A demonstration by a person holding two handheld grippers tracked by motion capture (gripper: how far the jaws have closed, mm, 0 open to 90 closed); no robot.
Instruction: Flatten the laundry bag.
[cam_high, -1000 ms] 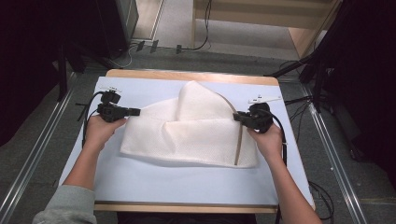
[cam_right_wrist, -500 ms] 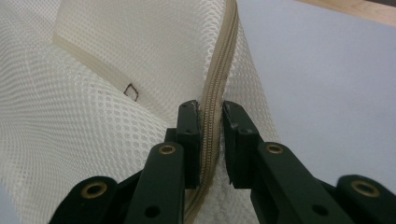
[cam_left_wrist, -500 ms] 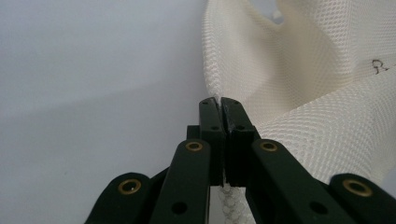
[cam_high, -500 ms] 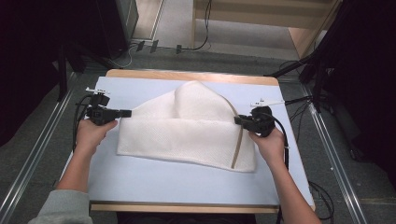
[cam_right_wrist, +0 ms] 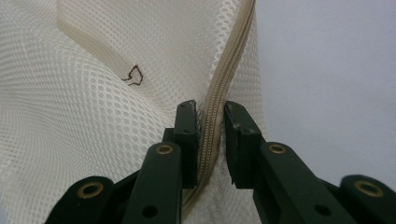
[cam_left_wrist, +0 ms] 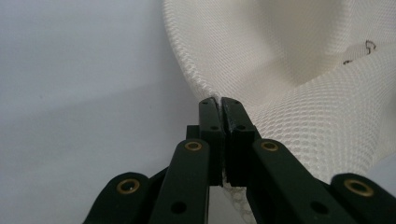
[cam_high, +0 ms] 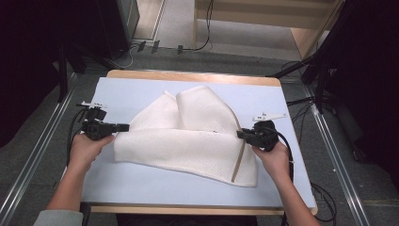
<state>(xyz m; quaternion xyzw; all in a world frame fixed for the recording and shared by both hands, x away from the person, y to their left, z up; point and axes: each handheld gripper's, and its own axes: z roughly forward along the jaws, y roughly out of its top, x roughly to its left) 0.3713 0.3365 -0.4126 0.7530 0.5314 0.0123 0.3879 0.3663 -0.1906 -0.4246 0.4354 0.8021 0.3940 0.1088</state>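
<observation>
A cream mesh cloth (cam_high: 188,141) with a beige zipper strip (cam_high: 239,160) lies partly folded on the pale blue table top (cam_high: 141,183). My left gripper (cam_high: 126,127) is at the cloth's left corner and is shut on its mesh edge (cam_left_wrist: 303,93); in the left gripper view the jaws (cam_left_wrist: 219,100) meet with mesh pinched between them. My right gripper (cam_high: 240,134) is at the right edge. Its jaws (cam_right_wrist: 210,108) have just been opening. The zipper (cam_right_wrist: 229,60) runs between them, with a gap on one side. A small brown mark (cam_right_wrist: 133,74) shows on the mesh.
A wooden rim (cam_high: 188,75) borders the table's far side. Metal rails (cam_high: 33,155) run along both sides on the floor. Cables (cam_high: 197,44) and a wooden shelf unit (cam_high: 301,33) lie beyond the far edge. Bare blue surface stretches in front of the cloth.
Both hands have come toward the person, the left one also going left with the cloth corner. The cloth's front edge is drawn out wider and flatter. The right jaws have parted a little.
</observation>
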